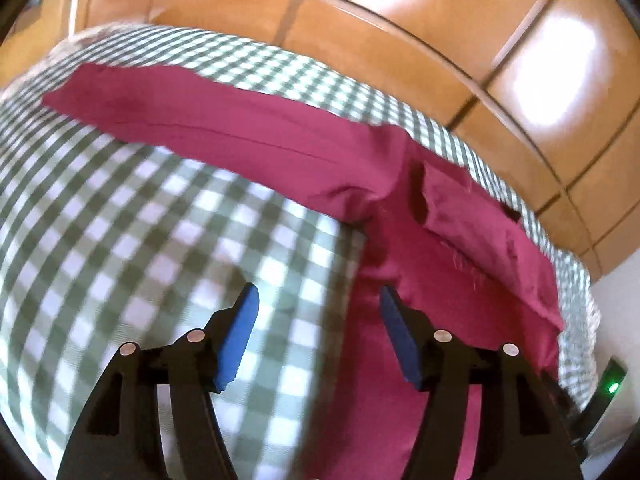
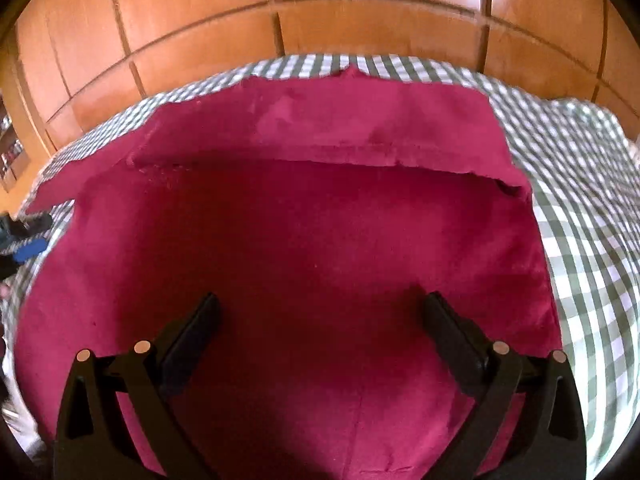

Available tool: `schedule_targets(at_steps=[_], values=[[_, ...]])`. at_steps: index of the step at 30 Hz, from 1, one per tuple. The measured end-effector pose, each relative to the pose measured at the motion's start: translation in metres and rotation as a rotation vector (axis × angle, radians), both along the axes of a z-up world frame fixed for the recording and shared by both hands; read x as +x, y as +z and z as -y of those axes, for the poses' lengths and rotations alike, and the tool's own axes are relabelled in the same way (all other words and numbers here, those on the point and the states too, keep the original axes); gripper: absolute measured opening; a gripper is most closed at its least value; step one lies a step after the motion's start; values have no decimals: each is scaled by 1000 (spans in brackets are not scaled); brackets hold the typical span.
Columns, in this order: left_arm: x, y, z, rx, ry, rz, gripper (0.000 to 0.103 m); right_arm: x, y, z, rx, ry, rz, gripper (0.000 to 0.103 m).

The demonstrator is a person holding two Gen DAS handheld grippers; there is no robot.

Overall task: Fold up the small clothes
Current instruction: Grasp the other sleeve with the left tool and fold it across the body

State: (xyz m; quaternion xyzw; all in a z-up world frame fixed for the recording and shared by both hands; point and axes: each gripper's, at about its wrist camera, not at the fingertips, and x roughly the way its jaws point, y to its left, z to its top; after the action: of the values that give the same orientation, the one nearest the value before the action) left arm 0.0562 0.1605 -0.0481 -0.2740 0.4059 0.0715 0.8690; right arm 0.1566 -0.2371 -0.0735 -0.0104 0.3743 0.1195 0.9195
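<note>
Surface is a green-and-white checked cloth (image 1: 132, 216), probably a bed cover or tablecloth, can't tell which. It fills the lower and left part of the left wrist view and wraps the far and right sides of the right wrist view (image 2: 580, 184). Behind it, orange-brown wooden panels (image 2: 192, 28) with dark grooves fill the whole background in both views; bright light glare sits on the panels in the left view. At far left of the right view is a strip of shelf with small items (image 2: 10, 148), too blurred to name. A dark device with a green light (image 1: 612, 386) sits at the right edge of the left view, low down.

No containers visible.

The dark red garment (image 2: 304, 264) lies flat on the checked cloth. In the right view it sits directly under and ahead of the right gripper (image 2: 320, 316), with a folded flap (image 2: 320, 124) across its far side. In the left view the garment (image 1: 248, 128) runs ahead of and to the right of the left gripper (image 1: 318, 300); only the right blue pad overlaps the red fabric, the left pad is over checked cloth.

Left gripper: jaws spread apart, nothing between them. Right gripper: jaws spread wide, holding nothing, above the garment; contact with the fabric can't be told. The left gripper also shows blurred at the left edge of the right view (image 2: 24, 240).
</note>
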Motion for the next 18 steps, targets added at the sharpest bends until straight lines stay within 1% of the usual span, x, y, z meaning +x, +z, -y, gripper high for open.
schedule_targets(at_steps=[4, 6, 7, 8, 9, 10, 14, 16, 18], values=[[-17, 2, -37, -70, 83, 26, 62, 3, -1, 4, 18, -4, -9, 101], [-26, 5, -60, -88, 151, 59, 62, 2, 0, 1, 8, 1, -16, 101], [-31, 7, -77, -85, 210, 72, 63, 2, -1, 0, 3, 5, -18, 101], [-36, 9, -93, -81, 262, 78, 72, 2, -2, 0, -3, 6, -15, 101], [-38, 10, -102, -84, 295, 87, 75, 0, -2, -1, -12, 7, -7, 101], [-42, 12, -121, -94, 353, 109, 75, -1, -3, -1, -18, 8, -4, 101], [-34, 13, -169, -131, 438, 98, 75, -2, -4, 0, -10, 10, 3, 101], [-29, 10, -193, -179, 469, 114, 75, -2, -5, 0, -10, 10, 4, 101], [-23, 4, -217, -215, 516, 85, 74, -2, -5, -1, -13, 8, 6, 101]])
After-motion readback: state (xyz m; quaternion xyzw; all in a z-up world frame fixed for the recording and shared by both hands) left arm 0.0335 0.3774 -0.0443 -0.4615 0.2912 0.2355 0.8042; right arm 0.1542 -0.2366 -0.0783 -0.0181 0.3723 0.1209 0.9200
